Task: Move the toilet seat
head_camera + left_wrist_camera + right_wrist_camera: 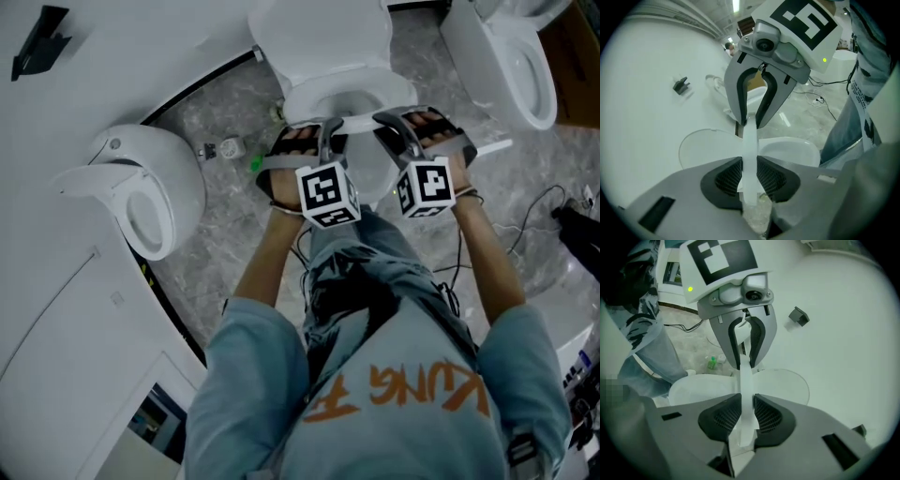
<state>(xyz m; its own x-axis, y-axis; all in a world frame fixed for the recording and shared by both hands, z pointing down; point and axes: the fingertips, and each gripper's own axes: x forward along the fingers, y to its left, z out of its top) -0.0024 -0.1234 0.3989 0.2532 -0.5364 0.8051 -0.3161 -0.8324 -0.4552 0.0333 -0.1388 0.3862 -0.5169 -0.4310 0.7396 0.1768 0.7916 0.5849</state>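
Observation:
The white toilet seat (358, 121) is a thin panel held up on edge over the bowl of the middle toilet (319, 47), in front of the person. My left gripper (323, 133) is shut on its front edge from the left. My right gripper (398, 129) is shut on that edge from the right. In the left gripper view the seat edge (750, 150) runs upright between my left gripper's (750, 179) dark pads, with the right gripper (751, 121) clamped further along. In the right gripper view the seat (746, 387) sits between my right gripper's (746, 420) pads, the left gripper (743, 363) beyond.
Another white toilet (150, 202) stands at the left and a third (506, 56) at the top right. A green bottle (255, 164) and small fittings lie on the grey marble floor (206, 272). Cables (534, 225) trail at the right. White panels fill the left side.

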